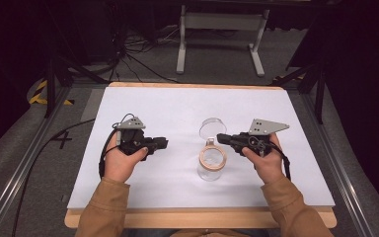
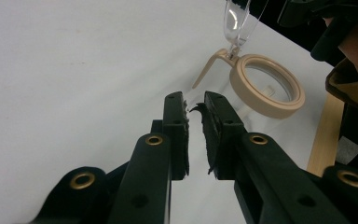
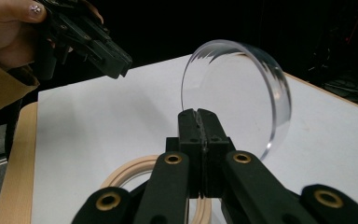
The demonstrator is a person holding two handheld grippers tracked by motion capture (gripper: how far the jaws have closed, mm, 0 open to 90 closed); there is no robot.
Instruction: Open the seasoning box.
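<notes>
Right now my right gripper [image 3: 198,114] is clamped tight on the rim of the clear round lid [image 3: 242,88], which stands tilted up on edge just beyond the jaw tips. Directly below those jaws sits the glass jar [image 1: 211,165], upright, its tan wooden collar [image 3: 135,175] ringing the open mouth; the lid hangs at the collar's far side by a small metal hinge [image 2: 233,52], swung open off the mouth.

Across from it, well apart, my left gripper [image 2: 195,107] points toward the jar with nothing between its jaws, which sit close together with a thin gap and worn pads [image 2: 212,130]. Both tools hover over the white table [image 1: 168,106], whose wooden edge [image 1: 202,217] runs nearest my sleeves [image 1: 101,207].
</notes>
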